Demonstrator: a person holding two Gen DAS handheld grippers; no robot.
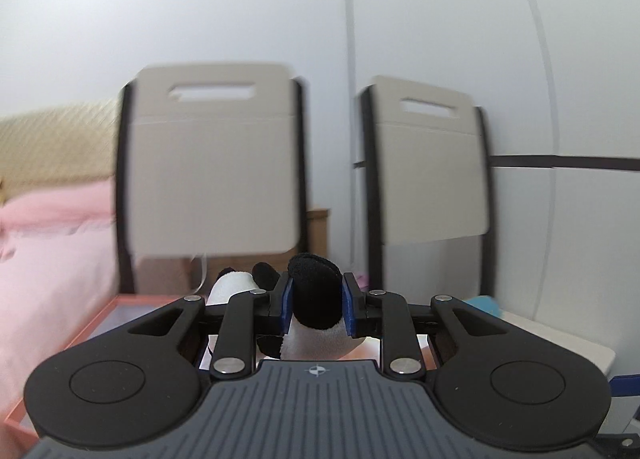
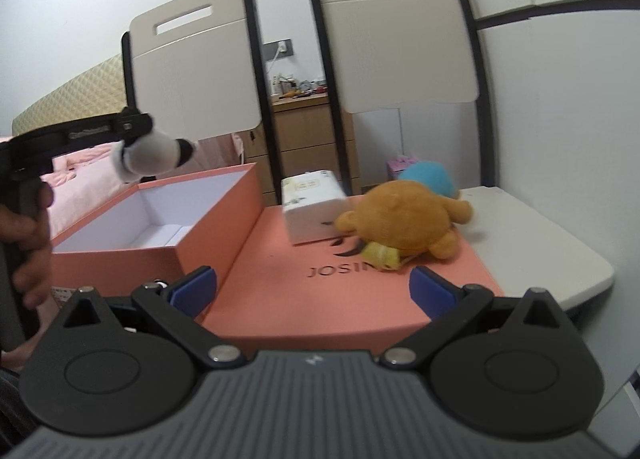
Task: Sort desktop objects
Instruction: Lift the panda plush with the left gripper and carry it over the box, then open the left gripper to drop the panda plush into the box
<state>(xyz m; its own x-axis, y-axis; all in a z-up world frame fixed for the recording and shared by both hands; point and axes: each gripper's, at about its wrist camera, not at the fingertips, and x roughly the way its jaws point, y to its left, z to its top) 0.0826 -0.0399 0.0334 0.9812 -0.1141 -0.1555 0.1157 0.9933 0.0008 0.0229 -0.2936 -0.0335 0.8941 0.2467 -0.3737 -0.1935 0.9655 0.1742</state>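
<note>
My left gripper (image 1: 315, 309) is shut on a black-and-white panda plush (image 1: 316, 299), held in the air. In the right wrist view the same gripper (image 2: 132, 139) holds the panda (image 2: 154, 155) above the open orange box (image 2: 160, 219). My right gripper (image 2: 312, 293) is open and empty, low over the orange box lid (image 2: 340, 291). On the lid lie an orange plush toy (image 2: 404, 219) and a white carton (image 2: 314, 207). A blue plush (image 2: 430, 179) sits behind the orange one.
Two beige chairs (image 2: 196, 71) (image 2: 400, 39) stand behind the white table (image 2: 540, 243). A wooden drawer unit (image 2: 308, 139) is between them. A bed with pink bedding (image 1: 52, 251) lies to the left. The orange box rim (image 1: 92, 323) shows below the left gripper.
</note>
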